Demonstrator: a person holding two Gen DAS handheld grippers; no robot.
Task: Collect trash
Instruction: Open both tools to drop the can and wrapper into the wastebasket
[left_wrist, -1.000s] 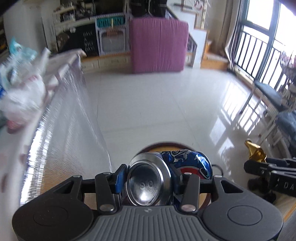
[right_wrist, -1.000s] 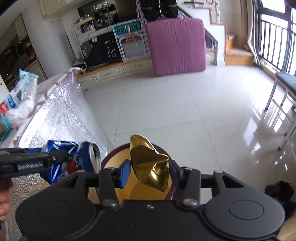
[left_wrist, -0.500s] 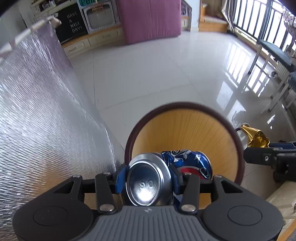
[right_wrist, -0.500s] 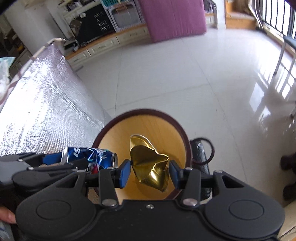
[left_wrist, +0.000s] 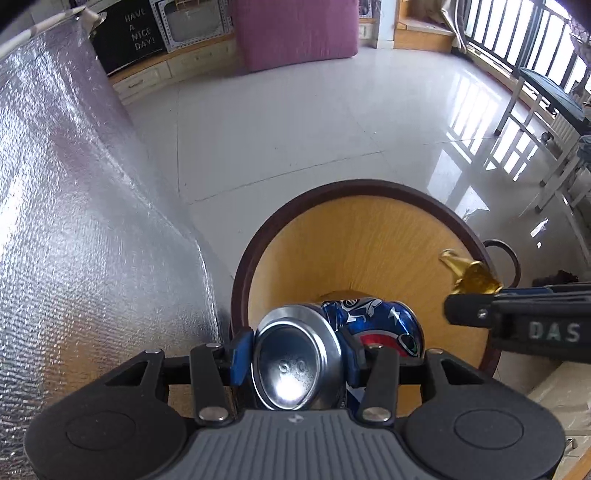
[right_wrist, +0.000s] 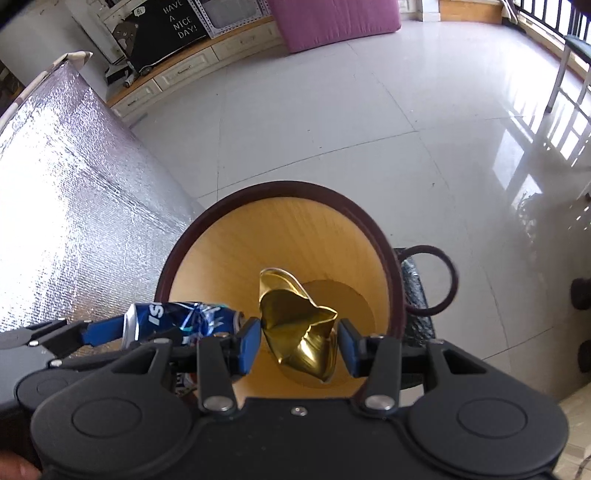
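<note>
In the left wrist view the left tongs (left_wrist: 297, 360) sit at the bottom centre of the frame, pinching a crushed blue can (left_wrist: 332, 350) between their blue pads (left_wrist: 241, 354); the can lies on its side with its silver bottom turned toward the camera. It hangs over the open mouth of a round bin (left_wrist: 369, 186) with a dark brown rim and a yellow wooden inside (the bin stands on the pale tiled floor (left_wrist: 295, 122)). At the right edge of that frame the right tongs (left_wrist: 476, 295) reach in from the side, with a crumpled gold wrapper (left_wrist: 471, 275) at their tip, over the bin's right rim.

In the right wrist view the right tongs (right_wrist: 298, 341) are at the lower centre, closed on the gold wrapper (right_wrist: 299, 332), which sits between the blue pads (right_wrist: 248, 345) above the bin's yellow interior (right_wrist: 258, 236). To the lower left the left tongs (right_wrist: 110, 338) come in from the frame's edge with the blue can (right_wrist: 181, 319) held over the bin's left side. A dark ring handle (right_wrist: 430, 280) sticks out just beside the bin on the right.

A silver foil-covered surface (left_wrist: 74, 221) fills the left of both frames, running down beside the bin. At the top of the frames stand a pink mattress (left_wrist: 295, 29) and a black sign reading "HAVE A NICE DAY!" (right_wrist: 177, 20).
</note>
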